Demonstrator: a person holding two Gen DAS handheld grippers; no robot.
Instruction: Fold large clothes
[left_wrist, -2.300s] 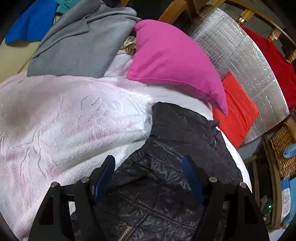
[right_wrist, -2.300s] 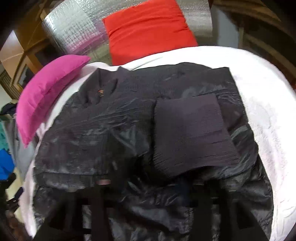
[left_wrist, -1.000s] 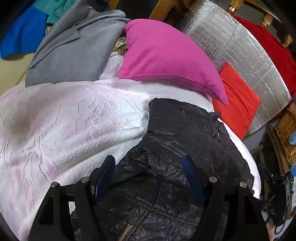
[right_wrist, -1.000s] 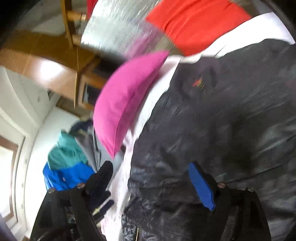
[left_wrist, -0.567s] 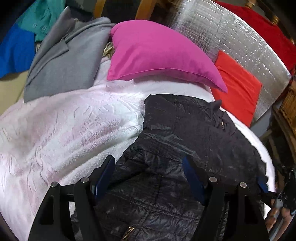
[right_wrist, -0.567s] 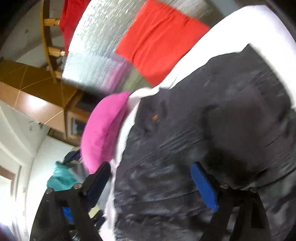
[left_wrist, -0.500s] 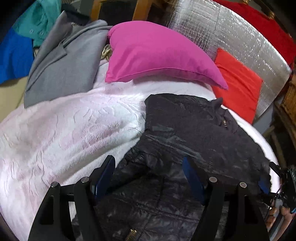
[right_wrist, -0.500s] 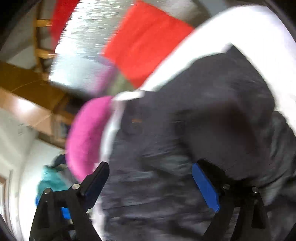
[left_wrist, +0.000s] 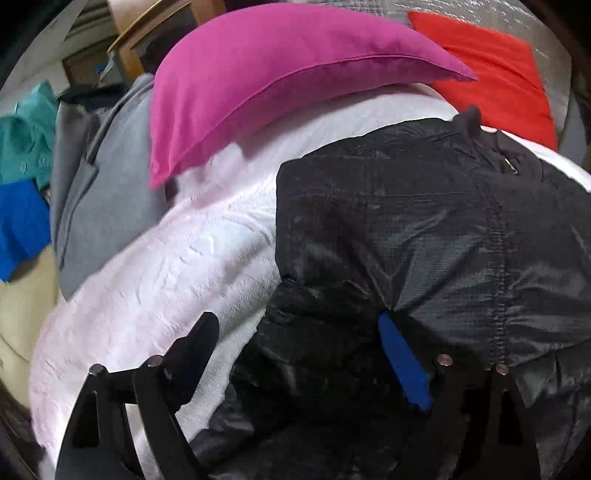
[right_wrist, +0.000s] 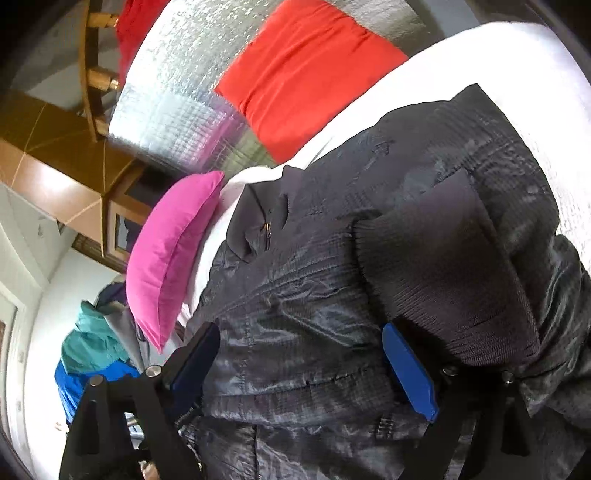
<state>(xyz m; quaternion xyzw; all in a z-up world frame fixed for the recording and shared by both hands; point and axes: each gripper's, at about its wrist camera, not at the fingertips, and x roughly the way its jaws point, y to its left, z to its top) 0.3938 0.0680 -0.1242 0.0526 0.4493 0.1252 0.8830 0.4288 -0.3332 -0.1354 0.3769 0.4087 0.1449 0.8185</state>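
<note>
A black quilted jacket (left_wrist: 424, 221) lies on a white bedspread (left_wrist: 177, 280). It also shows in the right wrist view (right_wrist: 314, 295), with a ribbed cuff (right_wrist: 443, 280) of a sleeve folded across its front and the collar (right_wrist: 258, 221) towards the pillows. My left gripper (left_wrist: 299, 332) is open and empty, low over the jacket's left edge, where the fabric meets the bedspread. My right gripper (right_wrist: 299, 343) is open and empty, just above the jacket's body, beside the cuff.
A magenta pillow (left_wrist: 280, 74) and a red pillow (left_wrist: 491, 66) lean at the bed's head against a silver foil panel (right_wrist: 173, 96). A grey coat (left_wrist: 107, 177), teal clothes (left_wrist: 26, 129) and blue clothes (left_wrist: 18, 221) lie left of the bed.
Both grippers have moved closer to the jacket and towards its collar end. The left one has swung right, the right one has steadied after fast motion. Both stay open.
</note>
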